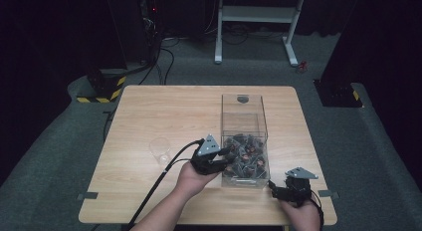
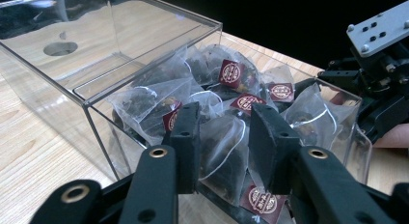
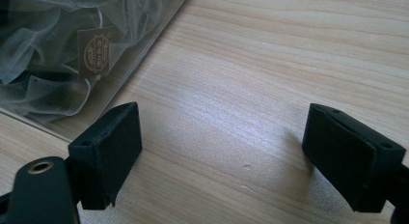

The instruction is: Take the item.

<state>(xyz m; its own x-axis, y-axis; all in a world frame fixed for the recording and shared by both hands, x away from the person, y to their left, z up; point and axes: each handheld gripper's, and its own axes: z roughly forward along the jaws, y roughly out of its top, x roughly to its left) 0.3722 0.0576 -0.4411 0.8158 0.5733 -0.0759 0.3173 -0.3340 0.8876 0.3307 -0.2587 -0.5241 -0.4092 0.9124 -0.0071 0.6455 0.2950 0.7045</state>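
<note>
A clear plastic box (image 1: 243, 109) stands on the wooden table, its near end full of several pyramid tea bags (image 1: 247, 152) with dark red tags. My left gripper (image 1: 231, 159) reaches into that end from the left. In the left gripper view its jaws (image 2: 224, 137) flank one tea bag (image 2: 223, 149). The pads sit right at the bag's sides and it looks unsquashed. My right gripper (image 1: 272, 188) rests near the table's front edge, right of the box. Its jaws (image 3: 222, 151) are wide open over bare wood.
An empty clear plastic cup (image 1: 160, 150) stands left of my left hand. The box's far half (image 2: 120, 45) holds nothing and has a round hole in its end wall. The right gripper (image 2: 381, 79) sits just beyond the box. Bagged tea (image 3: 94, 50) lies close left of the right jaws.
</note>
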